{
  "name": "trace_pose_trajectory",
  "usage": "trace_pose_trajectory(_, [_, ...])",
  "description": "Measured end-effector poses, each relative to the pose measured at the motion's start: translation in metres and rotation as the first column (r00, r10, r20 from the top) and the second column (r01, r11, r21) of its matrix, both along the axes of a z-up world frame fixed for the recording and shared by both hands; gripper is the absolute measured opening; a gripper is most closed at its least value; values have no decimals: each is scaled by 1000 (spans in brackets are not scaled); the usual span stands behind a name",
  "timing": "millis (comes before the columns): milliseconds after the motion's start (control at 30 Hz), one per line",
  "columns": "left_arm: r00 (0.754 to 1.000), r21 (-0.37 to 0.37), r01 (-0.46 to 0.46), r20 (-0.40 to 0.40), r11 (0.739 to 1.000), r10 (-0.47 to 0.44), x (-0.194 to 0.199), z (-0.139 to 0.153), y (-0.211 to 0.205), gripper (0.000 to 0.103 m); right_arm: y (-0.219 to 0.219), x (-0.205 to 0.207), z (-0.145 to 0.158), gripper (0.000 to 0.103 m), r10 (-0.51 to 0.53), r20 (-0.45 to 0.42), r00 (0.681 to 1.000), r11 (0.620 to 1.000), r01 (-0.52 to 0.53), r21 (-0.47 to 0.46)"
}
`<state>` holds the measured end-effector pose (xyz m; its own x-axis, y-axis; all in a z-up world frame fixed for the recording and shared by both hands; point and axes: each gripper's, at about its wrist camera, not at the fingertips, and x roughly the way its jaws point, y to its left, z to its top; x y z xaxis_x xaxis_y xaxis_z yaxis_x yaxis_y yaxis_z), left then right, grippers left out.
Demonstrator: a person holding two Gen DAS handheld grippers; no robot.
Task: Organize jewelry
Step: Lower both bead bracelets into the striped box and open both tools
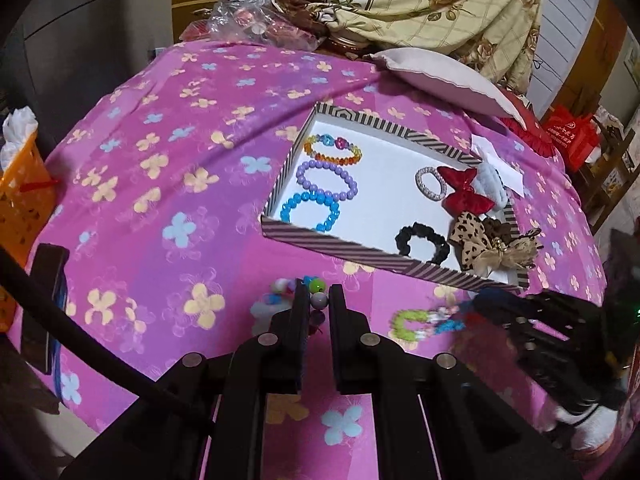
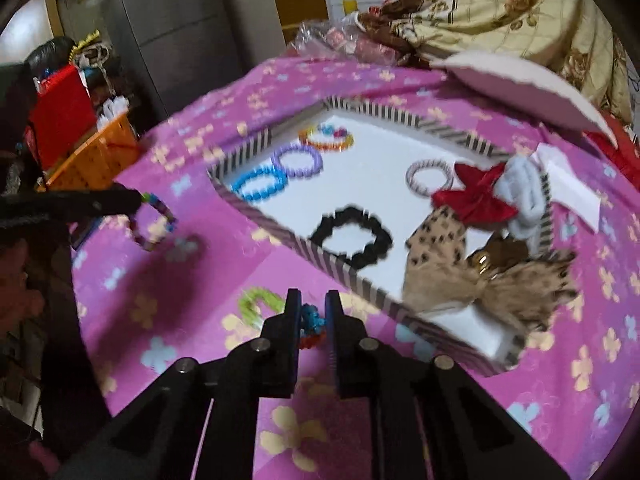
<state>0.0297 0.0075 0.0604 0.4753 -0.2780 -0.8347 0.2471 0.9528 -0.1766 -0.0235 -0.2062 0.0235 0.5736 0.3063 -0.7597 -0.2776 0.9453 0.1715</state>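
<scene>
A striped shallow box (image 1: 320, 241) (image 2: 352, 276) lies on the pink flowered cloth. It holds rainbow (image 1: 333, 149), purple (image 1: 326, 179) and blue (image 1: 311, 211) bead bracelets, a black scrunchie (image 1: 421, 240), a silver ring band (image 1: 430, 183), a red bow (image 1: 464, 192) and leopard bows (image 1: 486, 246). My left gripper (image 1: 319, 300) is shut on a multicoloured bead bracelet (image 1: 319, 300), lifted above the cloth; it shows hanging in the right wrist view (image 2: 154, 222). My right gripper (image 2: 313, 316) is shut on a blue and red bead bracelet (image 2: 312, 326). A green bracelet (image 2: 258, 302) lies beside it.
An orange basket (image 1: 22, 196) stands at the left edge. A pillow (image 1: 440, 76) and a folded quilt (image 1: 432, 4) lie behind the box. A white card (image 1: 500, 164) lies at the box's far right. A dark phone (image 1: 46, 304) lies at the left.
</scene>
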Motion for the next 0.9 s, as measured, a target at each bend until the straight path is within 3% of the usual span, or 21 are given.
trace_pose_trajectory(233, [998,25,36,52,999,-37,7,27,-20,14,-14,5,47,12,-4,56,998,999,2,43])
trace_pose_trajectory(500, [997,26,47,61,999,-48,31,37,-51,14,-21,32,82,12,-11,96,995,1000,9,13])
trace_pose_trajectory(733, [998,-21,52,28,998,-52,53,21,-79,14,-23,82,78,12,-38,64,997,999,38,7])
trace_pose_trajectory(900, [999,-8,14,-40,1000,-14,74,-17,-80,14,-19,116,56,12,-47,18,999,999,47,11])
